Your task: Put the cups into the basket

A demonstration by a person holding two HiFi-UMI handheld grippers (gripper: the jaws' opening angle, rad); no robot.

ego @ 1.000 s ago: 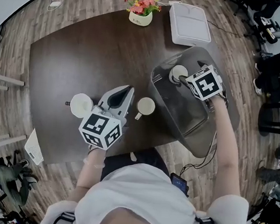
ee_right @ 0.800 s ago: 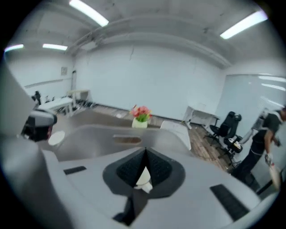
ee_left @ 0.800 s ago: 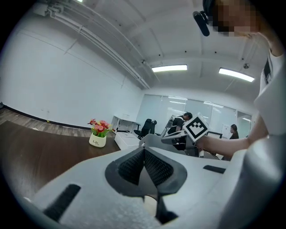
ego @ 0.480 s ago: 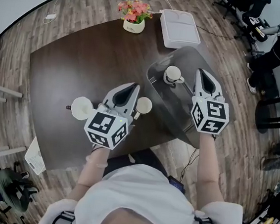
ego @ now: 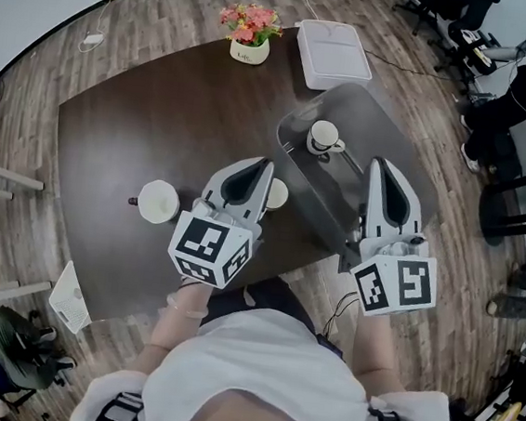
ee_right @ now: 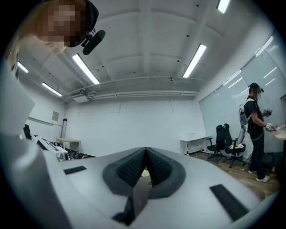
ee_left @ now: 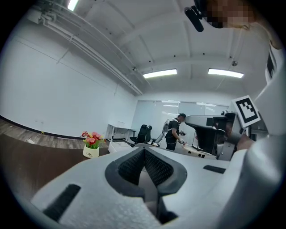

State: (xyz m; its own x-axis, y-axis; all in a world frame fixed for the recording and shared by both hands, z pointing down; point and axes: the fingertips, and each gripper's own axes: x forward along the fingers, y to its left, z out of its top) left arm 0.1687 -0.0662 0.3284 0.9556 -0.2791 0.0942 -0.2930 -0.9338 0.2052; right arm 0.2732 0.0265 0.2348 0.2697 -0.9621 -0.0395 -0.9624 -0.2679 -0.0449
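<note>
Cup (ego: 323,136) in basket (ego: 393,130), clear of fingers (ego: 375,182)

A wood-plank floor (ego: 152,25) runs under a dark brown table (ego: 132,126) with rounded corners. The walls (ee_left: 53,94) are plain white. The ceiling (ee_right: 143,40) is white too, with pipes along it. Long strip lights (ee_left: 160,73) are lit overhead (two side by side in the left gripper view). A glass partition (ee_right: 232,98) stands at the far end, with black office chairs (ee_right: 225,139) and a small white desk (ee_right: 193,145) near it.
</note>
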